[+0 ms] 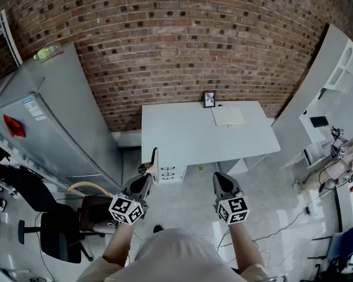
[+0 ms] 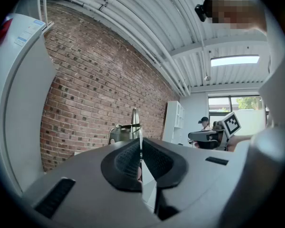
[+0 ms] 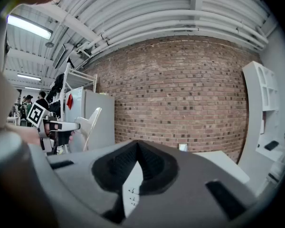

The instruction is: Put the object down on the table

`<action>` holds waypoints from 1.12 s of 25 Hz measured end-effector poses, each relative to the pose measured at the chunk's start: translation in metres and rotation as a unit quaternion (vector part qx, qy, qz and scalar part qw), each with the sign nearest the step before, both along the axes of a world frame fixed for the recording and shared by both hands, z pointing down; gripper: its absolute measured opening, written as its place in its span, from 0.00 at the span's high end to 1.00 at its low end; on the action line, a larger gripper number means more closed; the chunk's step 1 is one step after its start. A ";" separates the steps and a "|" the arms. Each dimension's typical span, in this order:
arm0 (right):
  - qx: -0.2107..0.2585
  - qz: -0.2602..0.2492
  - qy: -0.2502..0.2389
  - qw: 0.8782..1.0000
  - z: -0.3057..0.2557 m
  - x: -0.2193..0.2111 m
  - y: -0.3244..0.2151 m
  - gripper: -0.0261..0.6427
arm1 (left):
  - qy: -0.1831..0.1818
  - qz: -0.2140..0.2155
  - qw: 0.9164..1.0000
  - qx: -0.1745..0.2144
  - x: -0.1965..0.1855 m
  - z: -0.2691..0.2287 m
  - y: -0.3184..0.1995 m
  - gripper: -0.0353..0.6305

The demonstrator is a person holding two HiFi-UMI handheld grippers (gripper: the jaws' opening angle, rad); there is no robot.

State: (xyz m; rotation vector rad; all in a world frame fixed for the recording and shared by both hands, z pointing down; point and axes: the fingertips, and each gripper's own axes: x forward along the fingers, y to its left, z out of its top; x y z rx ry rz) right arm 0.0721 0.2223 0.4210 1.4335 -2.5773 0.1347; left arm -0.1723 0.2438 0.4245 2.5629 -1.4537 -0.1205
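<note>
My left gripper (image 1: 147, 179) is shut on a thin flat pale object (image 1: 155, 163) that stands upright out of its jaws, in the air short of the white table (image 1: 188, 137). In the left gripper view the object (image 2: 135, 123) shows edge-on as a narrow metallic strip between the black pads of that gripper (image 2: 139, 148). My right gripper (image 1: 221, 181) hangs level with it to the right, shut with nothing in it; its pads (image 3: 149, 165) meet at the tips. From the right gripper view the left gripper (image 3: 61, 126) and the object's pale blade (image 3: 91, 123) appear at the left.
On the table's far edge stand a small picture frame (image 1: 209, 99) and a white pad (image 1: 228, 116). Drawers (image 1: 167, 172) sit under the table. A grey cabinet (image 1: 53, 116) and a black chair (image 1: 59, 231) are to the left, white shelving (image 1: 335, 87) to the right. A brick wall is behind.
</note>
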 end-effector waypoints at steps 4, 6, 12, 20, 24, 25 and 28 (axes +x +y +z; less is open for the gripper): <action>0.002 0.000 0.000 1.000 -0.002 -0.001 -0.002 0.96 | -0.001 0.001 1.000 -0.001 0.000 0.000 -0.002 0.95; 0.002 0.000 0.000 1.000 -0.003 -0.001 -0.003 0.96 | -0.001 0.002 1.000 -0.001 0.000 0.000 -0.003 0.95; 0.004 0.000 0.000 1.000 -0.004 -0.005 -0.004 0.96 | 0.000 0.005 1.000 -0.001 -0.002 -0.001 -0.006 0.95; -0.013 0.014 -0.009 1.000 0.005 -0.017 -0.005 0.96 | 0.001 0.013 1.000 -0.008 -0.014 0.005 -0.009 0.95; -0.018 0.024 -0.010 1.000 0.011 -0.026 -0.006 0.96 | 0.001 0.021 1.000 -0.012 -0.023 0.009 -0.013 0.95; -0.018 0.026 -0.010 0.999 0.012 -0.029 -0.006 0.96 | 0.000 0.023 1.000 -0.013 -0.026 0.010 -0.014 0.95; -0.019 0.030 -0.011 0.999 0.014 -0.040 -0.006 0.96 | -0.003 0.032 0.999 -0.014 -0.035 0.013 -0.018 0.95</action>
